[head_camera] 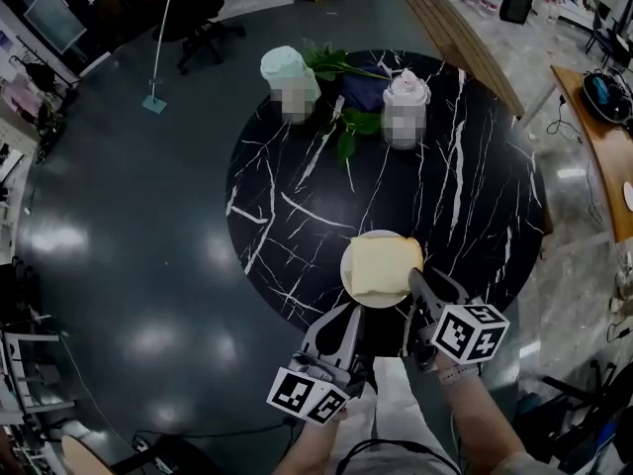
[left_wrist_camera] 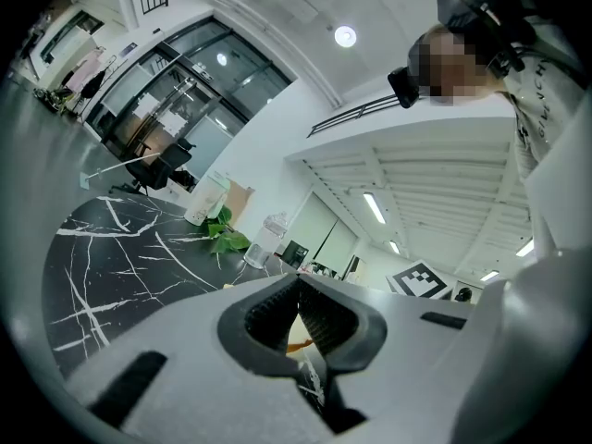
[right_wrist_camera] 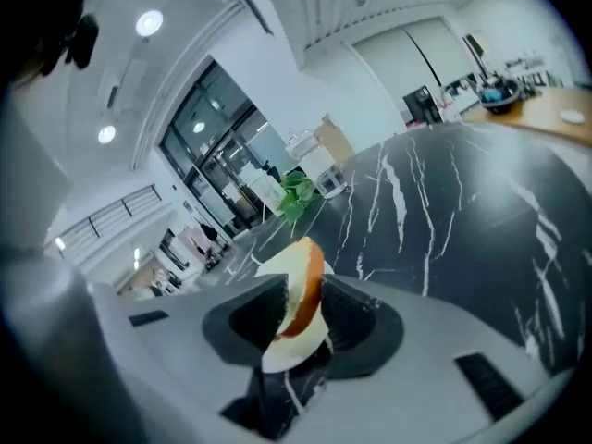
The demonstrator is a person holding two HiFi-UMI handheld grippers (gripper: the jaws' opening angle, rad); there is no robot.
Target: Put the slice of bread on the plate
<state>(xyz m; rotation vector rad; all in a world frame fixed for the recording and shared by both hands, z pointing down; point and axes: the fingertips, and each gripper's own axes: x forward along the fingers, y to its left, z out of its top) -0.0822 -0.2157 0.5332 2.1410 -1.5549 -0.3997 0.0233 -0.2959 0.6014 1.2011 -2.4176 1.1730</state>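
Note:
The bread slice (head_camera: 381,265), pale with a brown crust, lies flat on the white plate (head_camera: 346,277) near the front of the round black marble table (head_camera: 297,186). My right gripper (head_camera: 415,283) reaches in from the front right. In the right gripper view the slice's edge (right_wrist_camera: 310,266) sits between the jaws of the right gripper (right_wrist_camera: 303,292) over the plate (right_wrist_camera: 294,351), with a slim gap on one side. So the right gripper is open around the bread. My left gripper (head_camera: 346,323) hovers at the table's front edge, left of the plate, shut (left_wrist_camera: 298,289) and empty.
At the back of the table stand a mint-green container (head_camera: 287,72), a clear bottle (head_camera: 406,97), a dark blue object (head_camera: 366,92) and leafy stems (head_camera: 346,119). A wooden desk (head_camera: 593,156) stands to the right, an office chair (head_camera: 203,30) at the far left.

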